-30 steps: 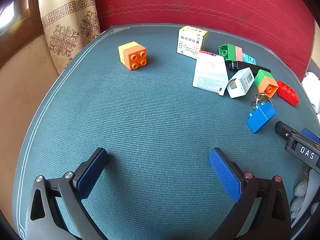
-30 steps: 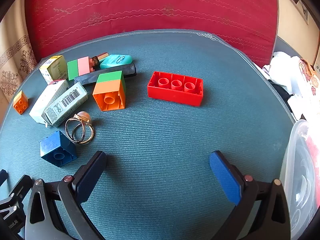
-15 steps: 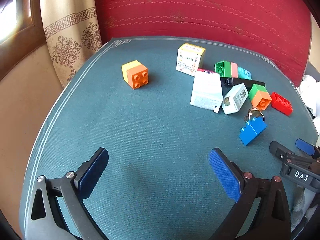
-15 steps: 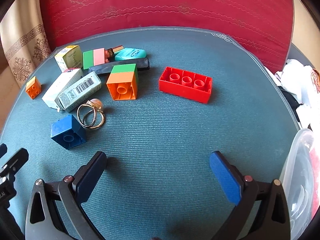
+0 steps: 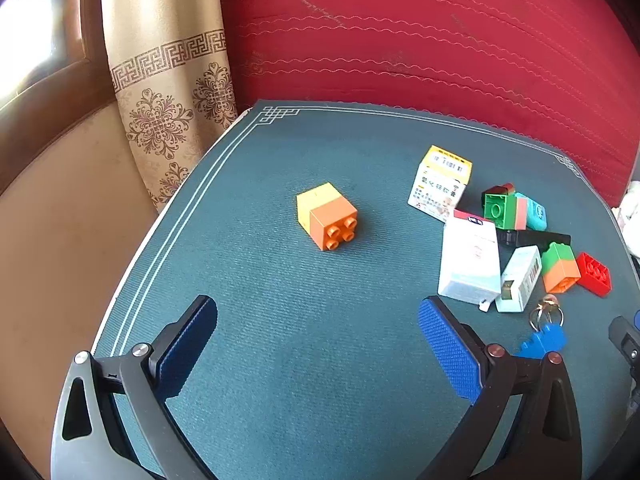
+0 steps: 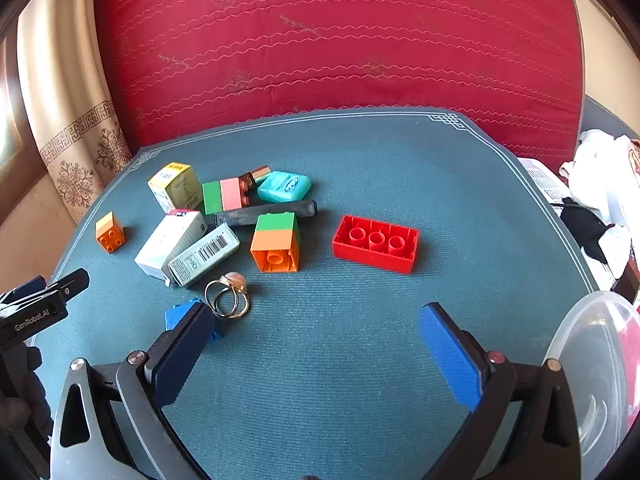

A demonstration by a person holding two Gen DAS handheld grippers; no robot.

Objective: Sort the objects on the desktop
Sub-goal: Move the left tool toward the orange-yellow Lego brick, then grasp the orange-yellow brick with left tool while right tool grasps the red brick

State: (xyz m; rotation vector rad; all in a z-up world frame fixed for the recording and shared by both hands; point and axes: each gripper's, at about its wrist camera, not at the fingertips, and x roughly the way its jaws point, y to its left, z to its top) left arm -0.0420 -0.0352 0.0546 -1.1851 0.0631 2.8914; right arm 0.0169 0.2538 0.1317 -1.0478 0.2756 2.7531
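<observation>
On the teal mat [image 5: 280, 360] an orange-and-yellow brick [image 5: 326, 216] lies apart to the left, ahead of my open, empty left gripper [image 5: 318, 344]. To its right sits a cluster: yellow-topped box [image 5: 440, 184], white box [image 5: 470, 264], barcode box [image 5: 518, 278], green-orange brick [image 5: 560, 266], red brick [image 5: 595, 273]. In the right wrist view the red brick [image 6: 376, 244] lies ahead of my open, empty right gripper [image 6: 316, 348]. Key rings [image 6: 228, 298] and a blue brick [image 6: 176, 316] lie by its left finger. Green-pink brick [image 6: 222, 196], teal case [image 6: 284, 186] and black bar [image 6: 272, 212] lie behind.
A red cushion [image 6: 340, 40] backs the mat and a patterned curtain [image 5: 168, 92] hangs at the left. A clear plastic container [image 6: 592, 360] stands at the right edge, with white cloth [image 6: 600, 168] beyond it. The left gripper's tip [image 6: 40, 300] shows at far left.
Both grippers have drawn back and lifted, so the objects sit farther ahead. The left view has swung left, showing more curtain. Nothing on the mat has moved.
</observation>
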